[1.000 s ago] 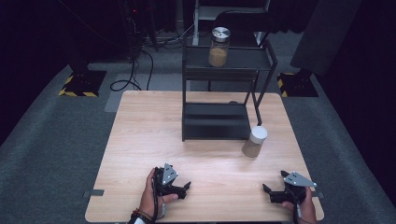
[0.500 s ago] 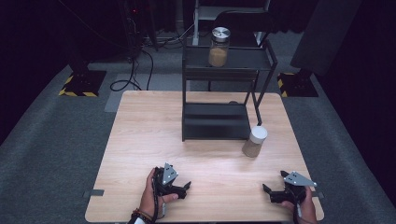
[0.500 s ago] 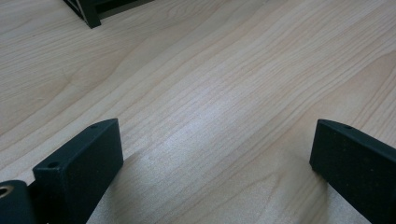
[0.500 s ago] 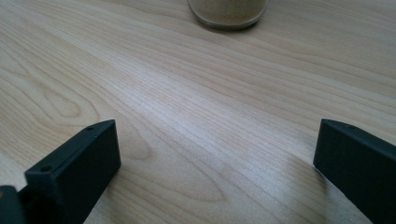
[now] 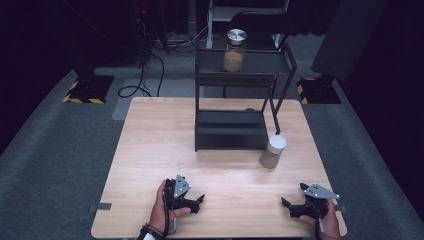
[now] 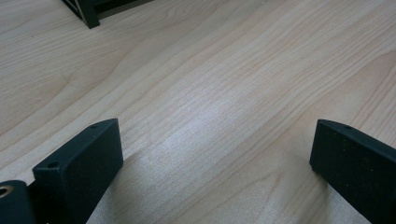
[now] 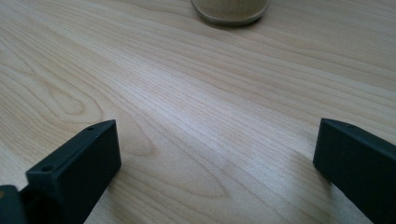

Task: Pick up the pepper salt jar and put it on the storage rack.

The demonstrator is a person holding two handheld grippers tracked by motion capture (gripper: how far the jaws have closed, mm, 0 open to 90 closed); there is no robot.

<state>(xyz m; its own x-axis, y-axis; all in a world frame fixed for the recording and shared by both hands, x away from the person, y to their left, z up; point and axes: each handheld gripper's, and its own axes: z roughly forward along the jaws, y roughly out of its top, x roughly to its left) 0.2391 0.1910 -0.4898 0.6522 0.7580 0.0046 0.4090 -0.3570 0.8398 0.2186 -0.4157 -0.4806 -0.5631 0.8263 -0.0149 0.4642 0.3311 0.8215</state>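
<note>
Wooden table (image 5: pixel 150 150) bearing a black shelf rack (image 5: pixel 230 131) at its far middle, with a lidded jar (image 5: pixel 235 50) on the top shelf. Just right of the rack's foot, a white-capped jar (image 5: pixel 273 151) upright on the wood, well apart from both grippers. Near the front edge, left gripper (image 5: pixel 199 201) and right gripper (image 5: pixel 286 206), each hand-held, jaws spread wide over bare wood, gripping nothing.

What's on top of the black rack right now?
On the top shelf of the black rack stands a glass jar with a metal lid, holding tan contents. The lower shelf looks bare. A white-lidded jar stands on the table beside the rack.
</note>
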